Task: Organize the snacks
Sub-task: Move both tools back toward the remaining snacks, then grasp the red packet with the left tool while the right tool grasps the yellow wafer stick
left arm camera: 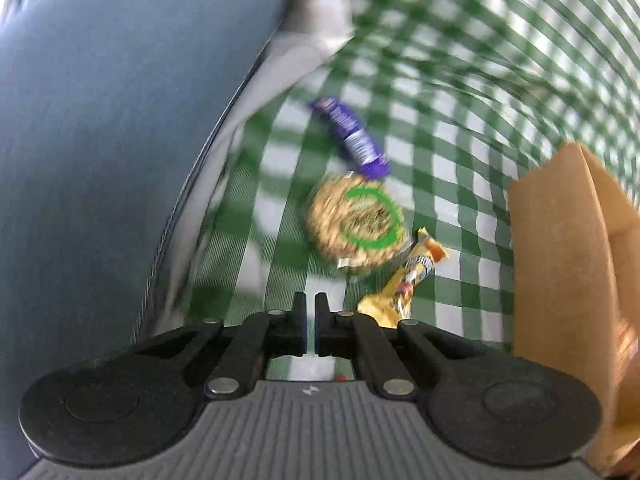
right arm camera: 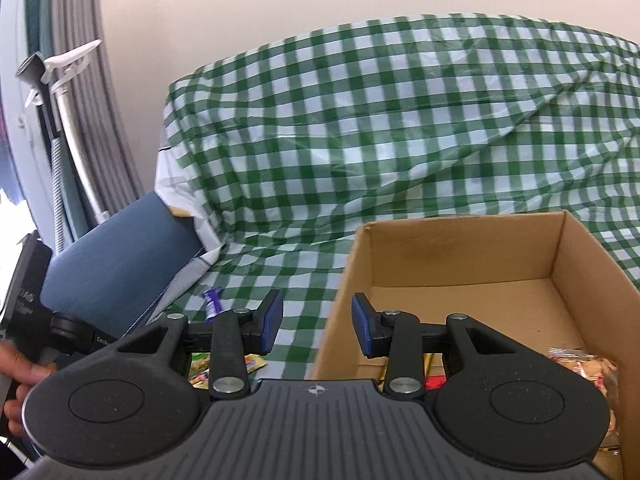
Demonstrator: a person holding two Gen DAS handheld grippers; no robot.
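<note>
In the blurred left wrist view, my left gripper [left arm camera: 311, 308] is shut with nothing between its fingers. It hangs above the green checked cloth [left arm camera: 460, 80]. Ahead of it lie a round cookie pack with a green ring [left arm camera: 356, 224], a purple bar [left arm camera: 352, 138] beyond it, and a yellow wrapper [left arm camera: 404, 284] just to the right. My right gripper [right arm camera: 316, 320] is open and empty over the left wall of the cardboard box [right arm camera: 460, 248]. A clear bag of snacks [right arm camera: 584, 368] lies inside the box. The purple bar [right arm camera: 212, 302] and the yellow wrapper [right arm camera: 256, 362] show left of the box.
A blue cushion [left arm camera: 100, 160] rises on the left, also in the right wrist view [right arm camera: 120, 256]. The box wall [left arm camera: 560, 280] stands at the right of the left wrist view. A hand [right arm camera: 20, 372] shows at the right wrist view's left edge. The cloth climbs a backrest behind.
</note>
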